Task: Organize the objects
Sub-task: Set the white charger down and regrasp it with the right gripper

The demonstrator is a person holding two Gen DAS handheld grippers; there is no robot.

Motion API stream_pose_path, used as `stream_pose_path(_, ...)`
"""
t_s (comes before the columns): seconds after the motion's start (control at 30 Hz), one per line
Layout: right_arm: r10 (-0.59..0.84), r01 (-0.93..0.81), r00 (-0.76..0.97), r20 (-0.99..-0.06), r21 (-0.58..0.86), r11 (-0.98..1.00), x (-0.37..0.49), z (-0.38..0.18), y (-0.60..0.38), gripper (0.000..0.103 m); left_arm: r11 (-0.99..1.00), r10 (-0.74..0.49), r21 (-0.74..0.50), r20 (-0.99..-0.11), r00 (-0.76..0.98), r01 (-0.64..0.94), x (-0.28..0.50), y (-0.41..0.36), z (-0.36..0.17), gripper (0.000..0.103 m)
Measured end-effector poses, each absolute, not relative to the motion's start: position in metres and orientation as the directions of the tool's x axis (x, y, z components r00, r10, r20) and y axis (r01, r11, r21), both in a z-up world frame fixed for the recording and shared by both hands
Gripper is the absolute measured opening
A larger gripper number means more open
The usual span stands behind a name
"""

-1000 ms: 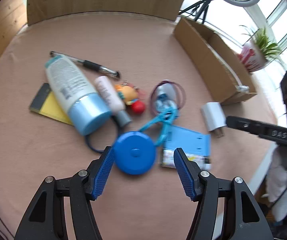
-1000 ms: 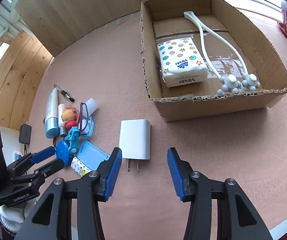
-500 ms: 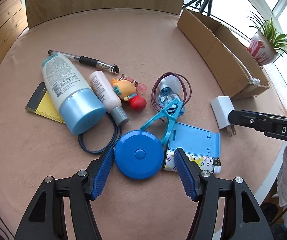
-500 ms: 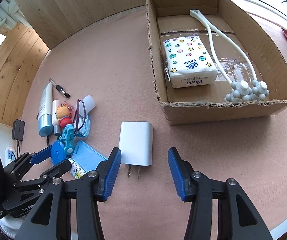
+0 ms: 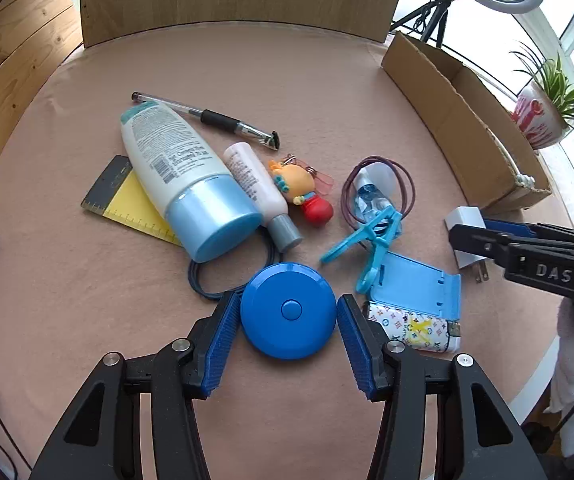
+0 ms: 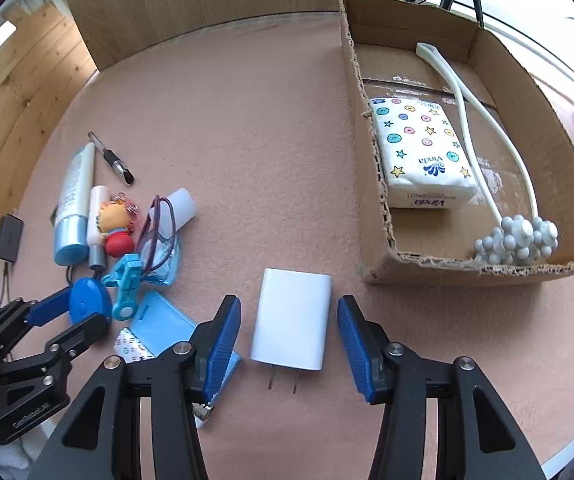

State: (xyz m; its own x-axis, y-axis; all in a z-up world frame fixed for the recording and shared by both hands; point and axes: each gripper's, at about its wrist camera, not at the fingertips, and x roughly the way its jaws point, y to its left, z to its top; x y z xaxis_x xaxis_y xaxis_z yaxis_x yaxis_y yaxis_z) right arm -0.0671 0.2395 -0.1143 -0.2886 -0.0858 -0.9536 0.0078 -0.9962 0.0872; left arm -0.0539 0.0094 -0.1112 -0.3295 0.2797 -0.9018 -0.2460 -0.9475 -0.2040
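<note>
A round blue tape measure (image 5: 288, 310) lies on the pink table cloth, and my left gripper (image 5: 287, 334) stands open with a blue pad on either side of it. A white plug charger (image 6: 291, 325) lies flat between the open pads of my right gripper (image 6: 289, 336), prongs toward the camera. The cardboard box (image 6: 383, 240) at the right holds a tissue pack (image 6: 419, 152) and a white massage stick (image 6: 483, 152). The right gripper's arm also shows in the left wrist view, over the charger (image 5: 465, 220).
A pile lies left of the charger: lotion bottle (image 5: 183, 176), small pink tube (image 5: 261, 196), pen (image 5: 207, 114), yellow ruler (image 5: 127, 204), doll keychain (image 5: 303, 188), blue clip (image 5: 371, 240), blue phone stand (image 5: 415, 292), patterned lighter (image 5: 411, 328). A potted plant (image 5: 543, 116) stands beyond the box.
Both grippers have moved forward and down: the left pads now flank the tape measure, the right pads now flank the charger. Both stay open.
</note>
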Motion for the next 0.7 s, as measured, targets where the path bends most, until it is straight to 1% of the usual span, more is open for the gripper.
stream_pose_path(0.07,-0.067,0.021,-0.286,-0.956,0.064,-0.998,-0.068,-0.116,0.237,0.047,-0.946,0.284,-0.21,-0.904,-0.319,-0.247,-0.054,0.011,-0.112,0.06)
stream_pose_path(0.23,-0.043,0.032,-0.283,-0.958,0.035,-0.999,-0.069,-0.12,0.235,0.045,-0.949,0.264,-0.182,-0.906,-0.331,-0.257,-0.052,0.013,-0.112,0.06)
stream_pose_path(0.3,-0.041,0.029,-0.287,-0.957,0.035,-0.999,-0.068,-0.12,0.236,0.042,-0.95,0.259,-0.177,-0.906,-0.334,-0.258,-0.054,0.019,-0.113,0.06)
stream_pose_path(0.37,-0.039,0.03,-0.291,-0.956,0.032,-0.999,-0.068,-0.119,0.238,0.034,-0.949,0.253,-0.168,-0.908,-0.333,-0.265,-0.055,0.02,-0.113,0.056)
stream_pose_path(0.43,-0.04,0.04,-0.29,-0.956,0.03,-0.999,-0.067,-0.119,0.237,0.032,-0.949,0.25,-0.163,-0.91,-0.329,-0.271,-0.055,0.019,-0.112,0.054)
stream_pose_path(0.6,-0.068,0.03,-0.287,-0.955,0.062,-0.998,-0.056,-0.116,0.246,0.032,-0.947,0.257,-0.17,-0.911,-0.323,-0.273,-0.053,0.015,-0.111,0.054)
stream_pose_path(0.7,-0.106,0.017,-0.29,-0.951,0.106,-0.994,-0.044,-0.112,0.254,0.032,-0.947,0.277,-0.201,-0.907,-0.317,-0.252,-0.053,0.008,-0.11,0.054)
